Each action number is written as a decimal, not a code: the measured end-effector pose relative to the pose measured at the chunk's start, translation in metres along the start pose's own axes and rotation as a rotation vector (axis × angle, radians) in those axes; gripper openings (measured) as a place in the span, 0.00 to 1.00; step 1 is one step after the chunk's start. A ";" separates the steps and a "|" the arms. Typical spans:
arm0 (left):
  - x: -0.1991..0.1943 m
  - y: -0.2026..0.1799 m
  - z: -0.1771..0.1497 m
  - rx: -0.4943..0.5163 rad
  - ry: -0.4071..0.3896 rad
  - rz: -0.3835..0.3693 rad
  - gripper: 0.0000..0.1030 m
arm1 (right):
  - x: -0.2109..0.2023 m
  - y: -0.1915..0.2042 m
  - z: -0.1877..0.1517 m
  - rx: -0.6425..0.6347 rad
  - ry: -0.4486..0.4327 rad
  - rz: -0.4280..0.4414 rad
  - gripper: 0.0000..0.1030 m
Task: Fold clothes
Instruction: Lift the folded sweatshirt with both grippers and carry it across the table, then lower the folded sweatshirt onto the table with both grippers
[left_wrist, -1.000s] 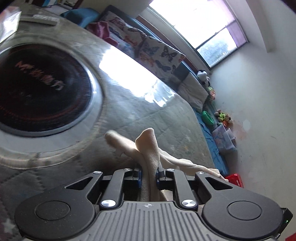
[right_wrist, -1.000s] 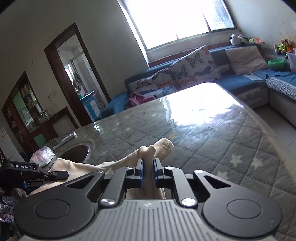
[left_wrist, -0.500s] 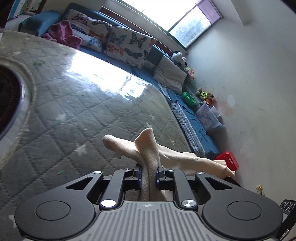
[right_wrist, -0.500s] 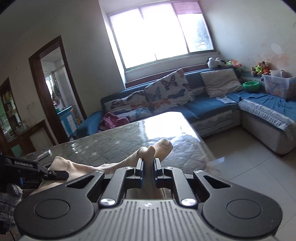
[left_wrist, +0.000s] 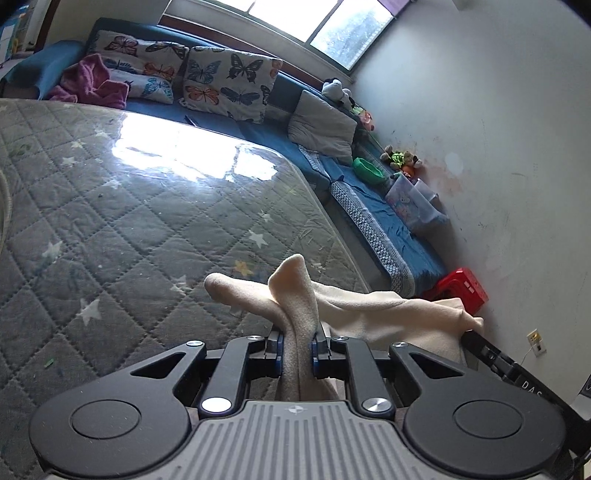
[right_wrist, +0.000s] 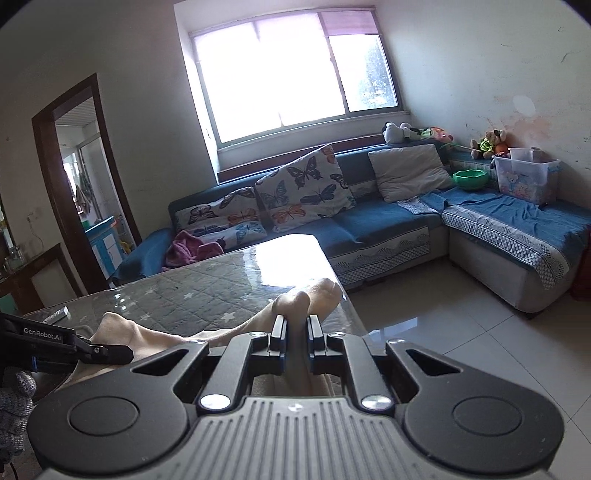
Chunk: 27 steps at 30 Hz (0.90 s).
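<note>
Judged barely begun: cream garment (left_wrist: 369, 310) pinched at one end in left gripper (left_wrist: 297, 341), at the other in right gripper (right_wrist: 295, 330), strung between them above the quilted table (left_wrist: 129, 229), unfolded, every fold left.

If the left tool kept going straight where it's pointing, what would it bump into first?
Probably the quilted tabletop, near its far edge. The left tool, shut on the cream garment, tilts downward toward it; depth is unclear.
</note>
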<state>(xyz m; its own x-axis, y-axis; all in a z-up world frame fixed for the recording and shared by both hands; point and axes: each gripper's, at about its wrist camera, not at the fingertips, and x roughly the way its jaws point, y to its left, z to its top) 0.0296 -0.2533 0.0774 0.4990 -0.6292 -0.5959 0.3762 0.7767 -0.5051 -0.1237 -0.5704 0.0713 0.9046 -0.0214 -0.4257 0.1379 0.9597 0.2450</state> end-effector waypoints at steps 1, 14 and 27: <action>0.002 -0.001 0.000 0.004 0.002 0.005 0.14 | 0.001 -0.002 0.000 0.000 0.001 -0.005 0.09; 0.017 0.005 -0.002 0.009 0.028 0.047 0.14 | 0.010 -0.014 -0.005 0.004 0.029 -0.054 0.01; 0.023 0.019 -0.009 0.017 0.062 0.127 0.19 | 0.028 -0.014 -0.032 -0.036 0.128 -0.082 0.17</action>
<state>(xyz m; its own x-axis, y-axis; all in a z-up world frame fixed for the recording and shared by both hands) 0.0418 -0.2531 0.0483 0.4946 -0.5261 -0.6918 0.3264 0.8501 -0.4131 -0.1135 -0.5749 0.0280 0.8316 -0.0661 -0.5514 0.1926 0.9656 0.1748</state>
